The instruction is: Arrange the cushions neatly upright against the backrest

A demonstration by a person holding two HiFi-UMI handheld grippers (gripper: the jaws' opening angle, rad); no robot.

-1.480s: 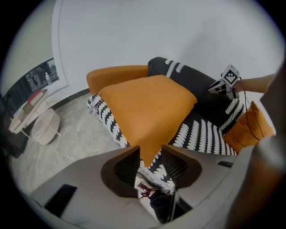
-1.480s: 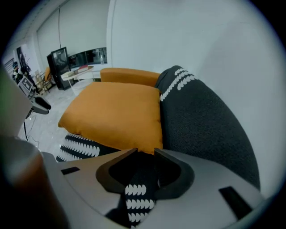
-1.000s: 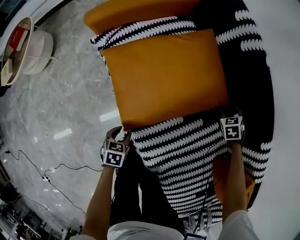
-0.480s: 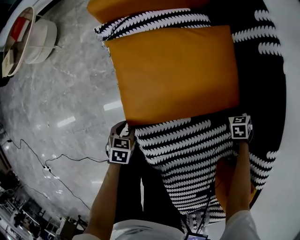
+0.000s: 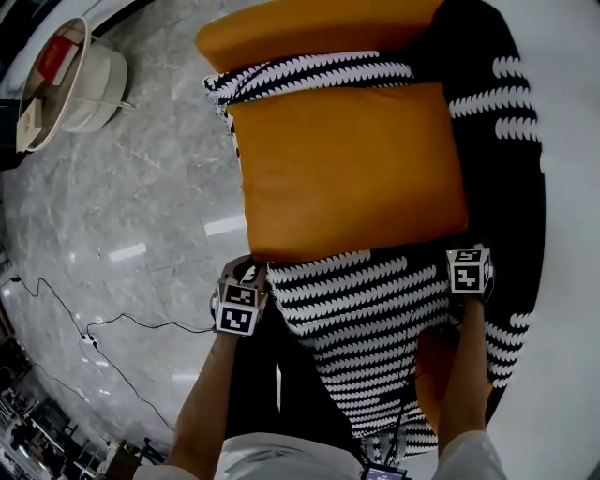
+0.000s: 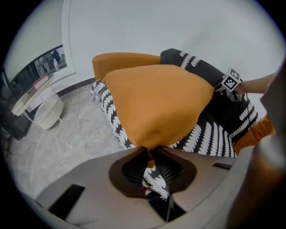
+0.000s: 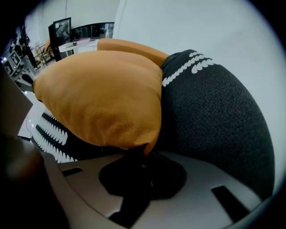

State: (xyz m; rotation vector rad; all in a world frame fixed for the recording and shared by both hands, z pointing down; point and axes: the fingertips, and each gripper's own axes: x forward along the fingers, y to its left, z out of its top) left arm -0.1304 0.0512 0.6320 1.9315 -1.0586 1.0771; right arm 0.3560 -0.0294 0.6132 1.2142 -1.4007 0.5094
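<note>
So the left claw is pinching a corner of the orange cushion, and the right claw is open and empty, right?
No. The right claw isn't empty: it pinches the other corner of the cushion, as the right gripper view shows. The left claw does pinch its corner; both have just been closing.

Orange cushion (image 5: 352, 169): one, across the middle of the sofa (image 5: 309, 28), which is also one.

Black-and-white patterned fabric (image 5: 366, 314): three patches, at the sofa's far edge, near edge and right side. Can't tell how many separate cushions.

Grippers: two, left gripper (image 6: 151, 154) and right gripper (image 7: 143, 156). The jaws of each have just been closing, with a near corner of the orange cushion between them.

Marker cubes: two, left marker cube (image 5: 236, 307) and right marker cube (image 5: 469, 270).

Forearms: two, left forearm (image 5: 202, 403) and right forearm (image 5: 464, 375).

Floor (image 5: 141, 206): one round side table (image 5: 80, 89) in the far left corner, one red item (image 5: 58, 58) on it, one cable (image 5: 122, 328).
</note>
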